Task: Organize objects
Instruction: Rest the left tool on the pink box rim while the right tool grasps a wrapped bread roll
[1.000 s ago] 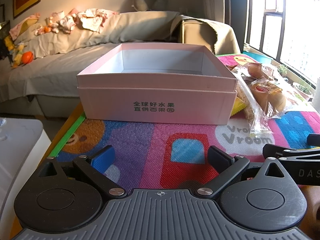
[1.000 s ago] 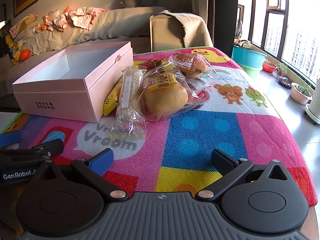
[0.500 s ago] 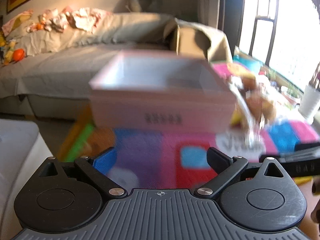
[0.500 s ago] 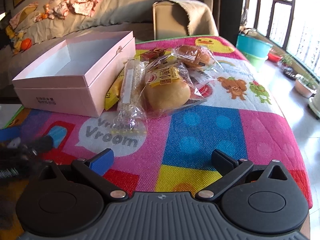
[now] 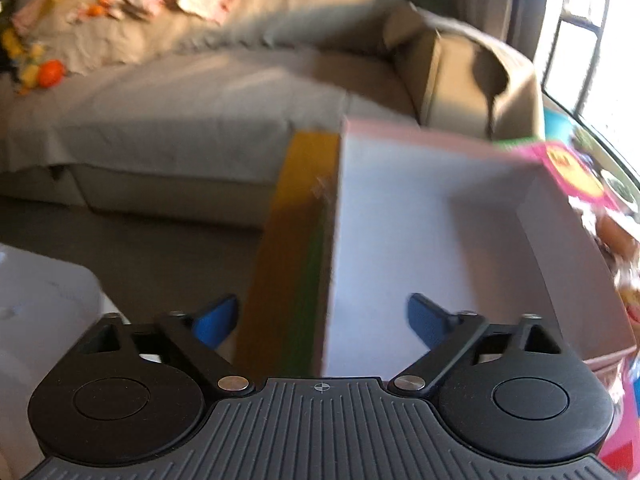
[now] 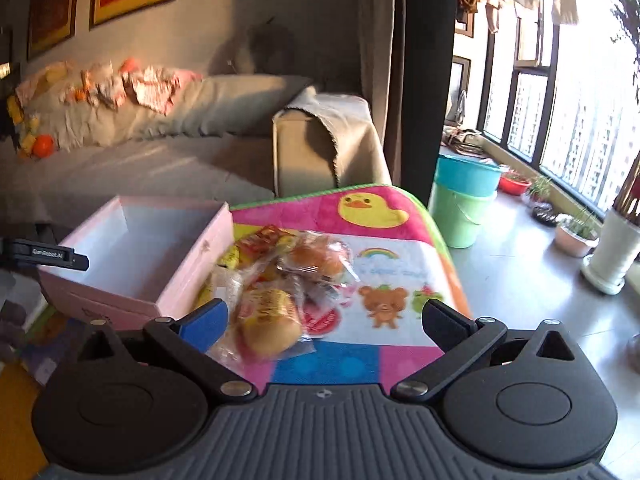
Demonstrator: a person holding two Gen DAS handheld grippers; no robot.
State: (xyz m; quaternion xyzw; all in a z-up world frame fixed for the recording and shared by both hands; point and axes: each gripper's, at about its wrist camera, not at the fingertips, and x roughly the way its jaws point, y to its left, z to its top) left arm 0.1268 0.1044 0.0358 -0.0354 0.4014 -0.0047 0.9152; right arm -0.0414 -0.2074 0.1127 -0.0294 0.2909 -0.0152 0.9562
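An open, empty pink box [image 6: 132,248] stands at the table's left on a colourful play mat [image 6: 384,264]. In the blurred left wrist view I look down into the box [image 5: 420,232]. My left gripper [image 5: 322,320] is open over the box's left wall; its side also shows in the right wrist view [image 6: 48,256]. A heap of wrapped snacks lies right of the box: a packaged bun [image 6: 268,324], another bun [image 6: 320,258] and small packets [image 6: 260,242]. My right gripper [image 6: 324,320] is open and empty, above the near bun.
A grey sofa [image 6: 160,152] with toys runs behind the table. Teal and green buckets [image 6: 464,200] and plant pots [image 6: 576,236] stand on the floor at the right by the window. A white object [image 5: 44,300] is at the lower left.
Both grippers have risen and moved forward. The left one went from in front of the box to over its left wall. The right one now hovers over the snack heap.
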